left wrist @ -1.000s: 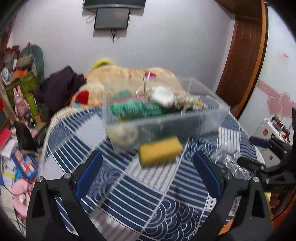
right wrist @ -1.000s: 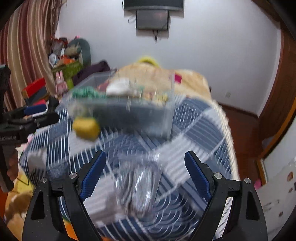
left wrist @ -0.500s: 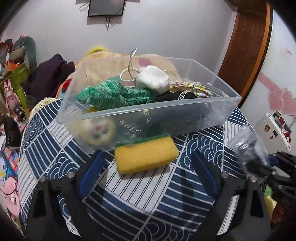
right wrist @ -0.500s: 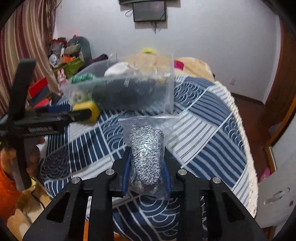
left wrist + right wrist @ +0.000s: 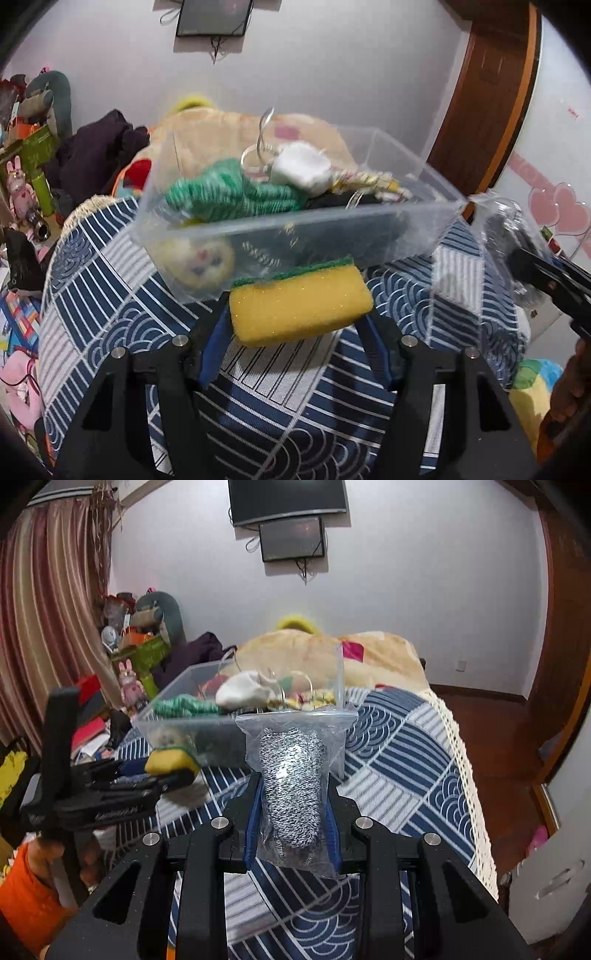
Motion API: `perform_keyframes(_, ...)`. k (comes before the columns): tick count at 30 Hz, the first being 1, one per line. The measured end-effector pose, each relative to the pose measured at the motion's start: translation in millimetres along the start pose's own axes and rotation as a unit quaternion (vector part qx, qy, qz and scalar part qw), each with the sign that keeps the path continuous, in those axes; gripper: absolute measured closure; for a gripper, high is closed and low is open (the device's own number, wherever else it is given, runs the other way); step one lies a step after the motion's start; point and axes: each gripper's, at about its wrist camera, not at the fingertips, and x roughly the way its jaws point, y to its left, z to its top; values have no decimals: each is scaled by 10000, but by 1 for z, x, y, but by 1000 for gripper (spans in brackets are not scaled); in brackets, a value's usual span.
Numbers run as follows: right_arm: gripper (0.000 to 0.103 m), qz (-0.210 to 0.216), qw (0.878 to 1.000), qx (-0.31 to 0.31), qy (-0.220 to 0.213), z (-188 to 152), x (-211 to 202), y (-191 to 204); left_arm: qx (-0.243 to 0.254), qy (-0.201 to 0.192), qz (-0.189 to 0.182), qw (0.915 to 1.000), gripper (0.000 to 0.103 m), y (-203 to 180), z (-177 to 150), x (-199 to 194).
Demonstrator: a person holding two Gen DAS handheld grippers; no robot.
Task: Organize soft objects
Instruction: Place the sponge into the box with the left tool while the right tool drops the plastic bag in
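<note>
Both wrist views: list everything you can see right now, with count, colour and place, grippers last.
Sponge: 1, yellow with green scrub layer, held in front of the bin.
Zip bag of speckled yarn: 1, clear bag with black-and-white contents, held near the bin's right corner.
Clear plastic bin: 1, transparent, on the tablecloth.
Green knitted item: 1, inside the bin, left.
White soft item: 1, on top of the bin's pile.
Round plush face: 1, pale yellow, against the bin's front wall.
Tablecloth: 1, navy and white patterned.
Left gripper: shut on the sponge.
Right gripper: shut on the bag.
</note>
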Motion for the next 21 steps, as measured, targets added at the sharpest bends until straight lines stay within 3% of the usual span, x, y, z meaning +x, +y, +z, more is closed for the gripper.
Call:
perform_keyframes(11, 76, -12, 9977, -206, -639, 54, 0, 13, 125, -848, -116, 9963, 39, -4, 44, -56)
perform_keyframes(15, 76, -88, 9974, -272, -657, 70, 17, 18, 135, -843, -132, 9963, 39, -1, 61, -49)
perform_keyframes(21, 76, -94, 9991, -267, -323, 75, 55, 22, 14, -495, -332, 9982, 39, 5, 75, -15)
